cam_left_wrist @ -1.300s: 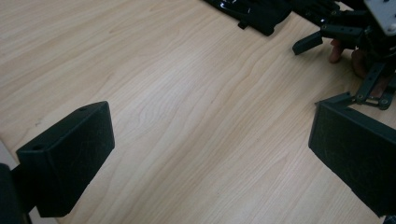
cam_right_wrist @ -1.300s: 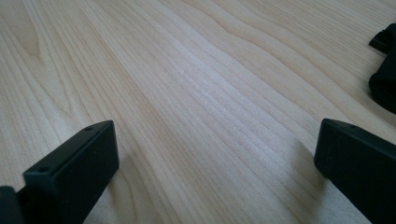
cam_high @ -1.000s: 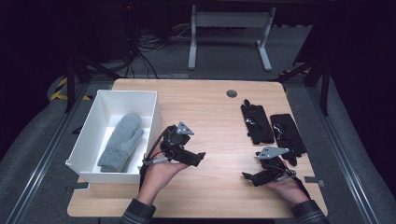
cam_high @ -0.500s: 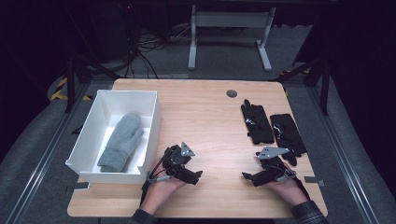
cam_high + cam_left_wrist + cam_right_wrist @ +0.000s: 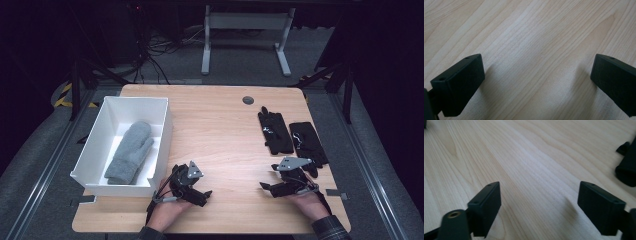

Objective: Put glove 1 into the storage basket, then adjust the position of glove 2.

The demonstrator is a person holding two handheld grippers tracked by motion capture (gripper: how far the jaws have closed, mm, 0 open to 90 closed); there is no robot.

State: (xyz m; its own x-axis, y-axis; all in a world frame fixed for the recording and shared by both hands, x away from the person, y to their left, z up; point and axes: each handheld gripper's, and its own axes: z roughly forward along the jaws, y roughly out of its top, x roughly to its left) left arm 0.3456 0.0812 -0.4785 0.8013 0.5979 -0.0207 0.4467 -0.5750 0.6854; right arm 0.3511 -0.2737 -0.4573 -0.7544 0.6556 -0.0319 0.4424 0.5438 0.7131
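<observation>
From the high view we see the whole layout. The left gripper (image 5: 200, 192) rests low on the tabletop (image 5: 220, 130) just beside the near right corner of the white box (image 5: 165, 120), and the right gripper (image 5: 275, 182) rests near the front edge, just in front of two black gloves (image 5: 292, 135). The gloves lie flat side by side toward the right edge, the nearer tip of the right-hand one touching or passing under the grey plate of the right gripper; we cannot tell which. A grey mitten (image 5: 131, 152) lies inside the white box.

The gripper views add what the high view cannot resolve. In the left gripper view the fingers (image 5: 459, 85) stand wide apart over bare wood grain, with nothing between them. In the right gripper view the fingers (image 5: 485, 207) have just been closing, yet they remain well apart with only bare tabletop between them. A dark rounded edge of one glove (image 5: 627, 167) enters at the right border of that view, cut off by the frame.

The fingertips of both grippers are too small and dark to read from above. The far wall of the box hides part of its floor. We find no readable writing; faint white marks on the gloves are too small to make out.
</observation>
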